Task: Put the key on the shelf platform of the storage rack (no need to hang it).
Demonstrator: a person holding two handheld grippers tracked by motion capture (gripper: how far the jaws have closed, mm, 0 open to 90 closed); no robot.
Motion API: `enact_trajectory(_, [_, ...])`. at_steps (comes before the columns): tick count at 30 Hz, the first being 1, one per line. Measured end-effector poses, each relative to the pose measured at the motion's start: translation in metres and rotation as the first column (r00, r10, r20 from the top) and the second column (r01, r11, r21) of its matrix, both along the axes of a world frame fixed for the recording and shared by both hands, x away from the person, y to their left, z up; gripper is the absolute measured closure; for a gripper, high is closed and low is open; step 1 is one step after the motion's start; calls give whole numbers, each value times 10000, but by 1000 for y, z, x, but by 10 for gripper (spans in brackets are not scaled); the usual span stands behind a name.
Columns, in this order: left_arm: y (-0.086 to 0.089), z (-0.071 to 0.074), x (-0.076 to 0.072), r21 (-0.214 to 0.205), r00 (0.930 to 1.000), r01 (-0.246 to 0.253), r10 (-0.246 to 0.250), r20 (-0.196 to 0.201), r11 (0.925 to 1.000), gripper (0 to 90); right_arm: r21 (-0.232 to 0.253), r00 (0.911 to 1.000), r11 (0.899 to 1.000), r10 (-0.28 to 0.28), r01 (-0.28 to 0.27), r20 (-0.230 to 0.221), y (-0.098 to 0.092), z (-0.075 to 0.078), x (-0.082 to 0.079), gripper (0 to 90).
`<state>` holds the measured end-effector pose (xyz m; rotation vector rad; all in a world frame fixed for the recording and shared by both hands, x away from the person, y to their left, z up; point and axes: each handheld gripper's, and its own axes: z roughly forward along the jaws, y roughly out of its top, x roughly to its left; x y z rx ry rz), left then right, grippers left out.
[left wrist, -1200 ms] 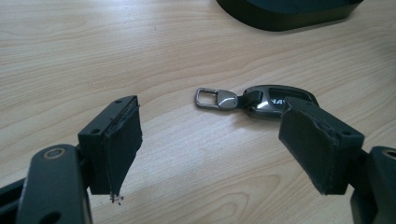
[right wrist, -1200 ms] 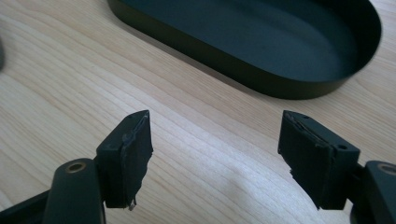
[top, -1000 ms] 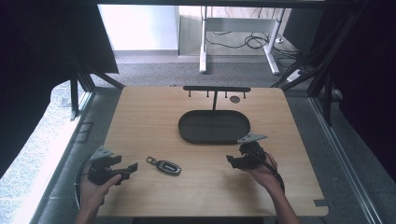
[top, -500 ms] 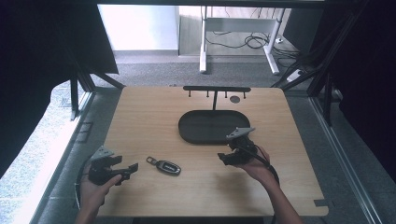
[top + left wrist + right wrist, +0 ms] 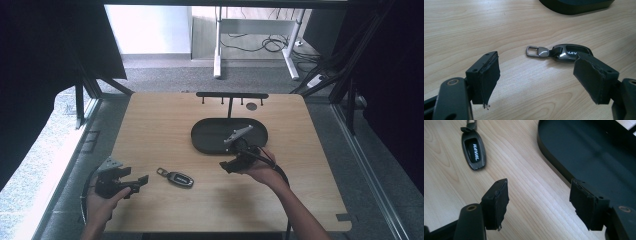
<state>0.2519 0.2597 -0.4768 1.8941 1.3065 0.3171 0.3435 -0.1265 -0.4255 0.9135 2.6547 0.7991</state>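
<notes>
Though both tongs (left [image 5: 536,80], right [image 5: 539,203]) gape empty, key fob [image 5: 564,53] partly hidden behind left jaw.

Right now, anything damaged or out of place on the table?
The jaw pads look worn: the left gripper pad has a frayed lower edge with crumbs beneath. The right gripper pad is ragged. The Haval key fob lies flat outside the black tray.

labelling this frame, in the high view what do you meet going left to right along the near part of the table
left hand-held gripper → car key fob → right hand-held gripper, jaws over the wood just in front of the black oval tray
</notes>
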Motion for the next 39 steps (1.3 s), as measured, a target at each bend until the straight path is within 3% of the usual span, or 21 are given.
enact_trajectory(16, [-1,0,0,10,10000,34,-34,-5,10000,214,-780,9921,9897,1162,-1197,-475,55,14,4,344])
enact_trajectory(39, [-2,-1,0,99,10000,95,-95,7,9999,213,-1082,9748,9726,1941,-2058,-1096,109,-7,9,344])
